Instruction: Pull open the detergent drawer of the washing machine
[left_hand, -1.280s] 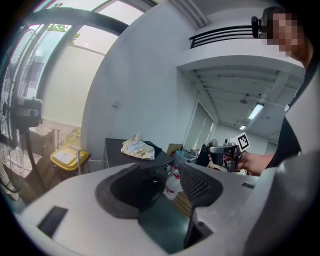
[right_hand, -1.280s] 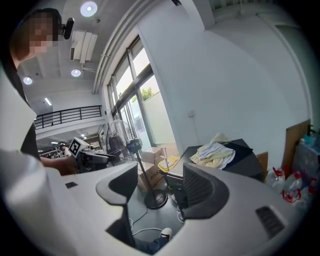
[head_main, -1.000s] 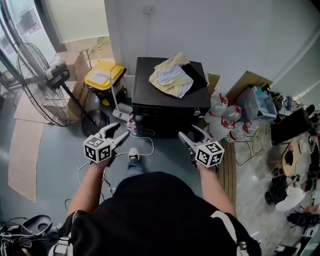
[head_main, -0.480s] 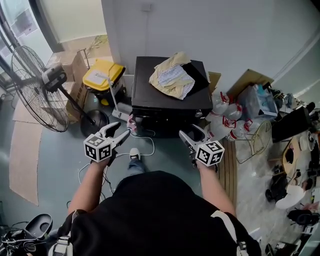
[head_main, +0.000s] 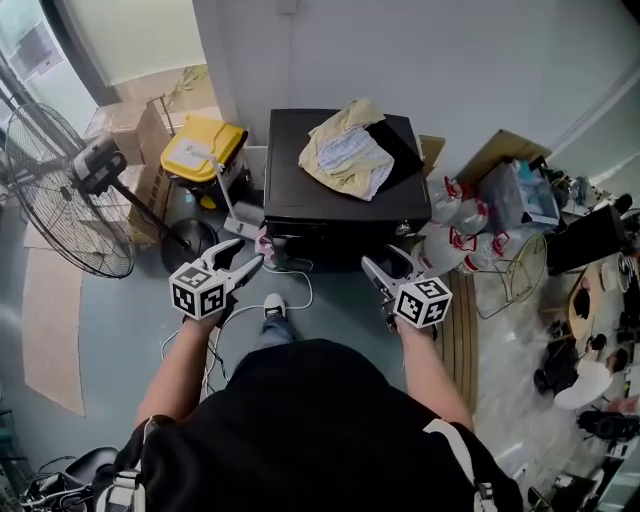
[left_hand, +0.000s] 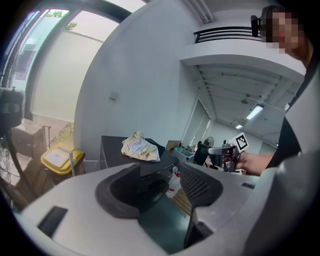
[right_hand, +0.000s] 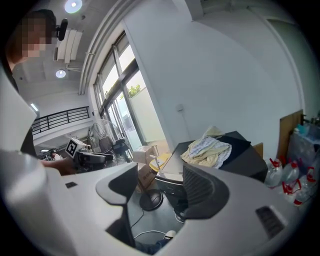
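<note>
No word, brand or number can be read. Square black-and-white markers are borne by the left hand-held gripper (head_main: 247, 256) and the right hand-held gripper (head_main: 383, 262). The print of the label (head_main: 198, 152) on the yellow lid (head_main: 225, 138) is too small to be made out.

A pedestal fan (head_main: 62, 200) stands at the left on a round black base; near it sits a yellow-lidded bin (head_main: 203, 150), with cardboard boxes (head_main: 125, 125) behind; a flat cardboard sheet (head_main: 50, 330) lies on the grey floor (head_main: 120, 310); a white cable (head_main: 295, 285) loops nearby; a crumpled yellow cloth (head_main: 350, 150) lies centre; clear red-handled bottles (head_main: 455, 225) cluster at the right.
</note>
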